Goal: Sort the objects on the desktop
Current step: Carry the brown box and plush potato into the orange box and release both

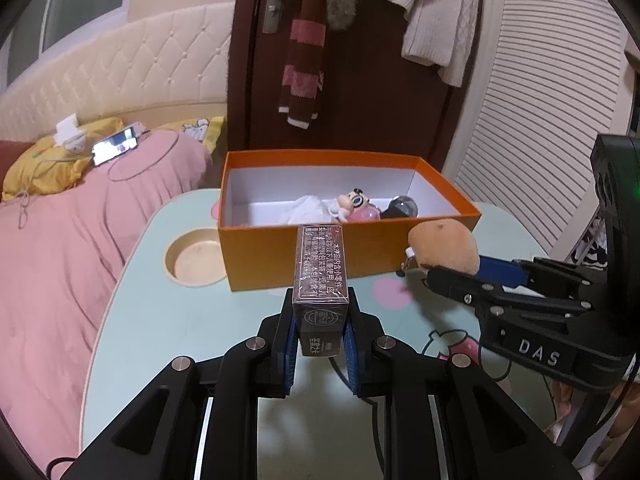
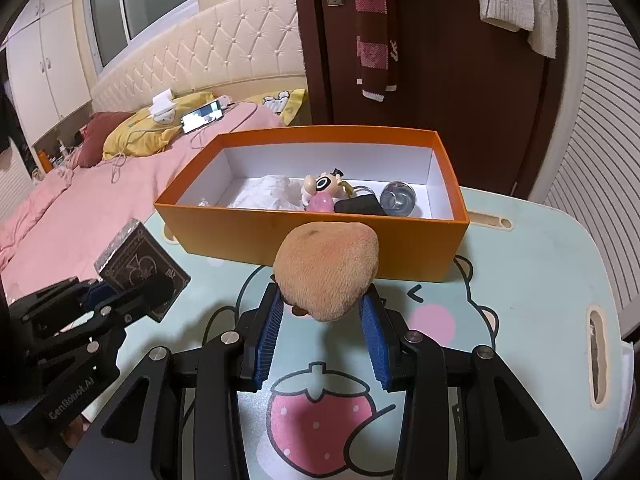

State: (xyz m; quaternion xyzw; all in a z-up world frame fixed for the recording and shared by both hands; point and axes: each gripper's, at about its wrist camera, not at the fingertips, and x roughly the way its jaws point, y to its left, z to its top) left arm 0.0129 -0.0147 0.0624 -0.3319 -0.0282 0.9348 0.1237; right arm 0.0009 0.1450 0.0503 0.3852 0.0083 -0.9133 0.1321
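My left gripper (image 1: 320, 316) is shut on a dark card box (image 1: 320, 276), held above the table just short of the orange box's (image 1: 308, 256) near wall; the left gripper also shows in the right wrist view (image 2: 136, 292) with the card box (image 2: 140, 268). My right gripper (image 2: 322, 312) is shut on a tan plush toy (image 2: 326, 268), held before the orange box (image 2: 320, 240). The plush (image 1: 444, 246) and right gripper (image 1: 452, 276) show at right in the left wrist view. The box holds a cartoon figure (image 2: 324, 192), white cloth (image 2: 268, 194), a dark pouch (image 2: 358, 205) and a clear ball (image 2: 398, 197).
The mint cartoon-print table (image 2: 540, 272) has a round cup recess (image 1: 194, 258) left of the box and a handle slot (image 2: 598, 360) at right. A bed with a pink cover (image 1: 60, 260) lies to the left, with a phone (image 1: 114, 148). A door with hanging clothes (image 1: 360, 80) is behind.
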